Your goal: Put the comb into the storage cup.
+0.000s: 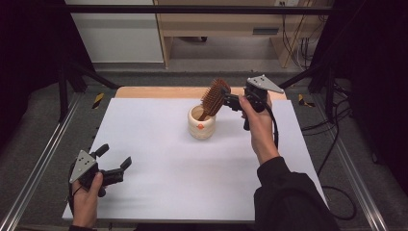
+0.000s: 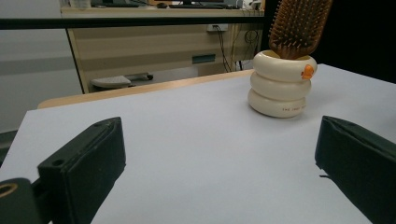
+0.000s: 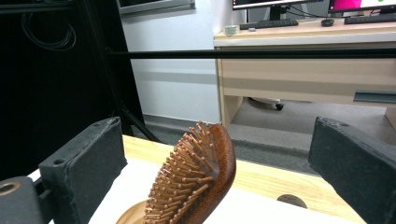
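Hairbrush (image 1: 214, 97) stands handle-down in the cream ringed cup (image 1: 201, 123) near the middle of the white table (image 1: 159, 168), its bristled head leaning between the wide-open, non-touching jaws of the right gripper (image 1: 227, 102), while the left gripper (image 1: 115, 156) rests open far off.

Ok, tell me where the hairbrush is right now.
In the high view the hairbrush stands handle-down in the cream ringed cup on the table's far middle, leaning right toward the open right gripper beside it.
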A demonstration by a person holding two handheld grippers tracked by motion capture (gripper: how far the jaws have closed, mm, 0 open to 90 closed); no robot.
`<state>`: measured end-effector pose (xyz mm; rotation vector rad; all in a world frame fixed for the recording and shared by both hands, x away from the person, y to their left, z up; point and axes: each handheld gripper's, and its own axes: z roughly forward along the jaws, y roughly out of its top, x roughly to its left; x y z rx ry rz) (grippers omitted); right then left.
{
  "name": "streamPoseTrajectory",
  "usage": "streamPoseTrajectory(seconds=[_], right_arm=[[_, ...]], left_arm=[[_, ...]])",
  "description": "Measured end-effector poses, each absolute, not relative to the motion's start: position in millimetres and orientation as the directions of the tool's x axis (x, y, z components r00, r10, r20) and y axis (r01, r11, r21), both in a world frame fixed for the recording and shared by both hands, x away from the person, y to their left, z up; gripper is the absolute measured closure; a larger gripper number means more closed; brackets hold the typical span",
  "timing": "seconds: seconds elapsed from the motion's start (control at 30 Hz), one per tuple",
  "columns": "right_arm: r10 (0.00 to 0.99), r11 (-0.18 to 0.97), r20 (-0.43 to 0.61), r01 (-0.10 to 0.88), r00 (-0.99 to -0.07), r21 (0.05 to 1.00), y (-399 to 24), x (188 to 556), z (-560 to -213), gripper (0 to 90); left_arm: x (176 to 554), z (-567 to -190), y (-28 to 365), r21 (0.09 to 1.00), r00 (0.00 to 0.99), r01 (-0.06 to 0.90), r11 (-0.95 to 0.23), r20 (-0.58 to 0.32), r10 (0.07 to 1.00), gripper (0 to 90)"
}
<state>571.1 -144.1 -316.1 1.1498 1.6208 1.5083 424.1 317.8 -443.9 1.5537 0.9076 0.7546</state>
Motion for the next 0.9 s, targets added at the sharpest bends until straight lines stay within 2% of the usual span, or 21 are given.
streamPoseTrajectory(seconds=[0.9], right_arm=[[0.891, -0.054, 0.107, 0.131, -0.442, 0.99, -180, 535, -305, 2.9]], left_arm=[[422, -445, 321, 0.985, 0.479, 0.157, -0.066, -0.018, 0.878, 1.7]])
